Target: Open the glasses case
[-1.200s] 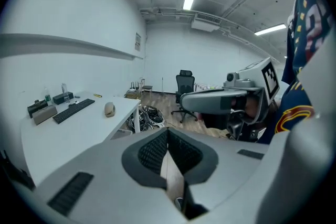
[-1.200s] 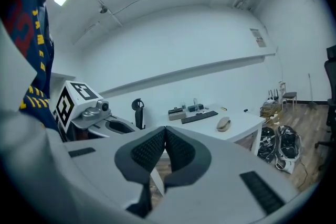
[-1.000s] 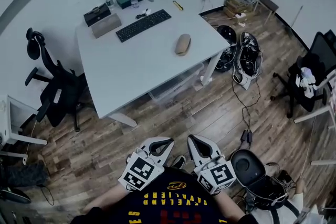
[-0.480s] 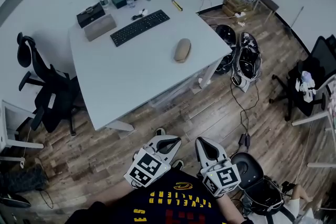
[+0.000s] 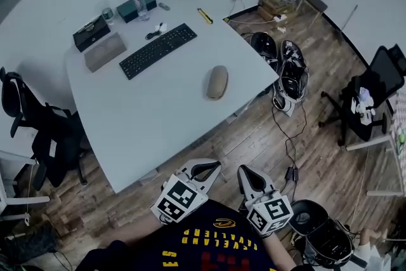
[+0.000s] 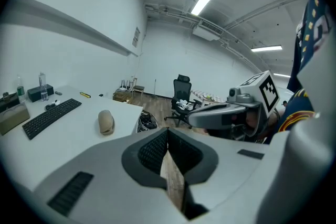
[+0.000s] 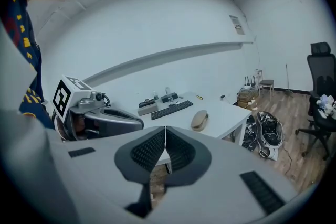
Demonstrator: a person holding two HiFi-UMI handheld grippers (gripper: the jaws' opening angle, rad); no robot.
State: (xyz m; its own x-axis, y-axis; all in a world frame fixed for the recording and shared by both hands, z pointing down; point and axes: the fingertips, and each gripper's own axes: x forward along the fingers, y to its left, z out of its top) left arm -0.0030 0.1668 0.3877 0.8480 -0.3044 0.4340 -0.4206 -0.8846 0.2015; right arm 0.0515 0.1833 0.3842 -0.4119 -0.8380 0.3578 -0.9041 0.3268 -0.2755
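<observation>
Person standing on a wood floor, seen from a head camera looking steeply down, is holding a left claw (image 5: 209, 168) and a right claw (image 5: 246, 173) side by side at 6 o'clock of the frame, close to the chest. Both claws are pressed fully together and are carrying nothing; each claw's own camera is showing only floor through the thin slit behind its pads. Neither is touching anything.

A tan glasses case (image 5: 217, 82) is lying closed on a white worktop (image 5: 146, 130). It is at about 12 o'clock from the claws and well apart from them, near the worktop's 3 o'clock edge. A black keyboard (image 5: 158, 50) is lying at 10 o'clock of the case.

Judging by this, the task is only at the approach, with nothing gripped yet. The next move is calling for both claws to reach the case and spread. One would be steadying the base while the other is lifting the lid at its seam. Which side the hinge is on cannot be told from here.
</observation>
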